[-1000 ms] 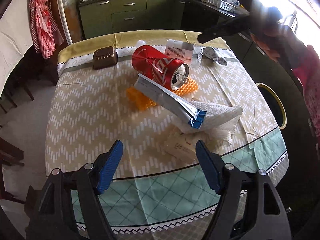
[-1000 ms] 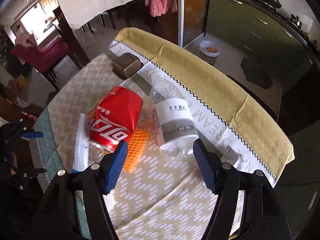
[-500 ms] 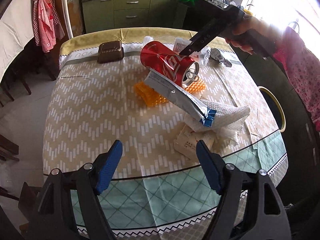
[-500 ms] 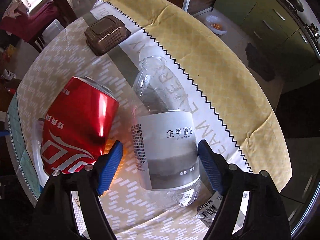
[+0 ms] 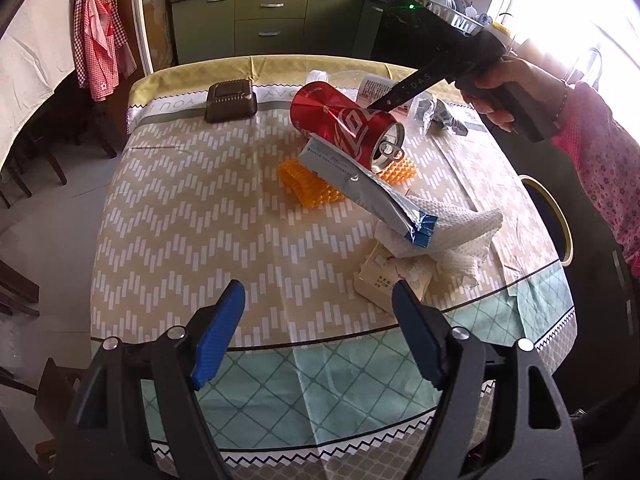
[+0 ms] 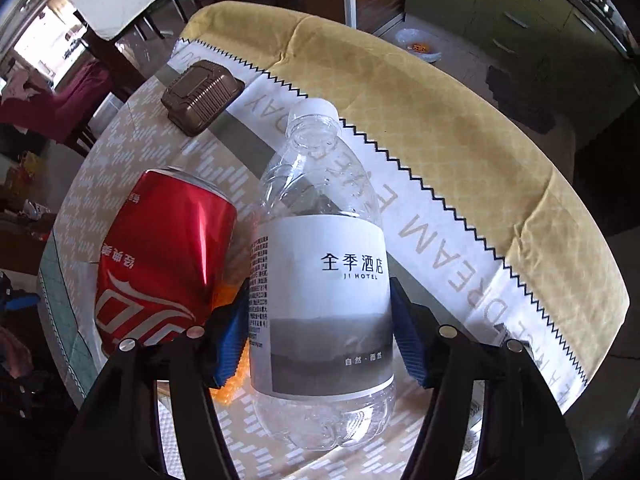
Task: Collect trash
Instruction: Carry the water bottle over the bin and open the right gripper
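Observation:
A clear plastic water bottle with a white label lies on the table, cap pointing away. My right gripper is open, its blue pads on either side of the label, close to it. A red cola can lies left of the bottle; it also shows in the left wrist view, resting on a silver wrapper and orange netting. White foam netting and a paper packet lie nearer. My left gripper is open and empty above the table's near edge.
A brown box sits at the far left of the table. Crumpled plastic lies at the far right. A round bin rim stands by the table's right side. Green kitchen cabinets are behind.
My right gripper has come down and forward, so its pads now straddle the bottle's label. My left gripper has drawn back a little from the table.

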### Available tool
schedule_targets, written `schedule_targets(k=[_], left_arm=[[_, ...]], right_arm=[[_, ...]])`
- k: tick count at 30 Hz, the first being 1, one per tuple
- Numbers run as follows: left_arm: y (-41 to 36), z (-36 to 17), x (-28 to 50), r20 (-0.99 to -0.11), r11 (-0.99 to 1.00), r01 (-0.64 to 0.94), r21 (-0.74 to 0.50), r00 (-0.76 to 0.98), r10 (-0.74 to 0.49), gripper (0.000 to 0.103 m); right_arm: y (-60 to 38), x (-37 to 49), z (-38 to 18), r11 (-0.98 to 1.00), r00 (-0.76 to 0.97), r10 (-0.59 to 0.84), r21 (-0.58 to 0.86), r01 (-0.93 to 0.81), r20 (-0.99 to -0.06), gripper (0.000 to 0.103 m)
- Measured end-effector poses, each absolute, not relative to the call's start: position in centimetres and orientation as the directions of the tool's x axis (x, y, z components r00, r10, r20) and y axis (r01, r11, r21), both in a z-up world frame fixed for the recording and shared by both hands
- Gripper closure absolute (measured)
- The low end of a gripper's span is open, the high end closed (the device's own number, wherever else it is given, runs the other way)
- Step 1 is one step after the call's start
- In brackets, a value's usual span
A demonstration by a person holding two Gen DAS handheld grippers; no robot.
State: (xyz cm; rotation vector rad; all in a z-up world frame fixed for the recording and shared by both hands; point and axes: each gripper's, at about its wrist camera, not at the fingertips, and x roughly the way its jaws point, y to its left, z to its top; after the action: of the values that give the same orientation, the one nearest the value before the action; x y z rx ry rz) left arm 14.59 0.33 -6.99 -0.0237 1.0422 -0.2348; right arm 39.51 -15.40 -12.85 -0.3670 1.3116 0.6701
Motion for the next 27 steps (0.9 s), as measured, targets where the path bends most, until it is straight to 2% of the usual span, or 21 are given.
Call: schedule_targets(k=[11,17,21,27], left_arm=[[-2.4,-5.7,13.4,-0.842,0.966,0.233,-0.109,0.496,-0.214,0.031],[-4.1,-5.0,12.8,-0.833,0.958,0.271,-0.092,0.506,-0.223,0.031],[-5.0,-5.0,12.7,-0.833,0.952,0.294,-0.088,0.501,-0.232,0.031],[-6.6,-5.2,12.9,-0.838,0.945,0.315,-0.086,0.489,-0.24,0.031]], right_arm=[[-21.8,33.7,-8.2,0.8,0.184,0.39,0.233,-0.553,-0.902,0.039],[-29.5,28.0,-5.2,0.845,0.285,0.421,0.258,-0.468,-0.861,0.039],[-37.0,23.0,-5.0,0.9,0.367,0.388,0.263,-0.347,-0.846,0.039],[-47.8,17.2,-8.1,0.971,0.441,0.241,0.21,-0.117,-0.865,0.038]])
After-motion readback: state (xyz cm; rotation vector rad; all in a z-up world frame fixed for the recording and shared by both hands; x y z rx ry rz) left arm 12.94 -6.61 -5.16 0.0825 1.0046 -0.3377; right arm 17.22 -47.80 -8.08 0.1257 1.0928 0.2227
